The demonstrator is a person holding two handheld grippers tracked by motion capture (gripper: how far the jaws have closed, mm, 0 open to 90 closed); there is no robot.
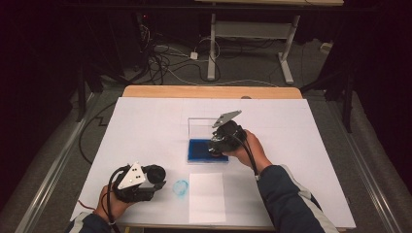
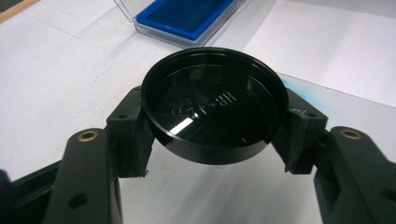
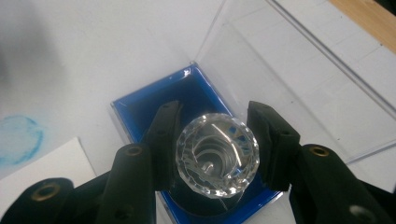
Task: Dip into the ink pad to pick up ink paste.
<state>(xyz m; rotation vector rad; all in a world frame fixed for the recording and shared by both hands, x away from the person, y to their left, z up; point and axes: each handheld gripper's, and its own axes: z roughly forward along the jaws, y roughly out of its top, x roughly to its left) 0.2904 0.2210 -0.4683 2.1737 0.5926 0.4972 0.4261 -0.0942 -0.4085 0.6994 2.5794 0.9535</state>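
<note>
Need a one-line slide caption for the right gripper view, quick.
Right hand-held gripper shut on a faceted clear stamp above the blue ink pad in its open clear case.

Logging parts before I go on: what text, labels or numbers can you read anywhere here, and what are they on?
Raised lettering inside the black round lid held in the left gripper: seems to begin "HR-A", seen upside down; the remaining characters are too blurred to read.
Clear faceted piece, blue ink pad, white paper sheet: no text visible.
</note>
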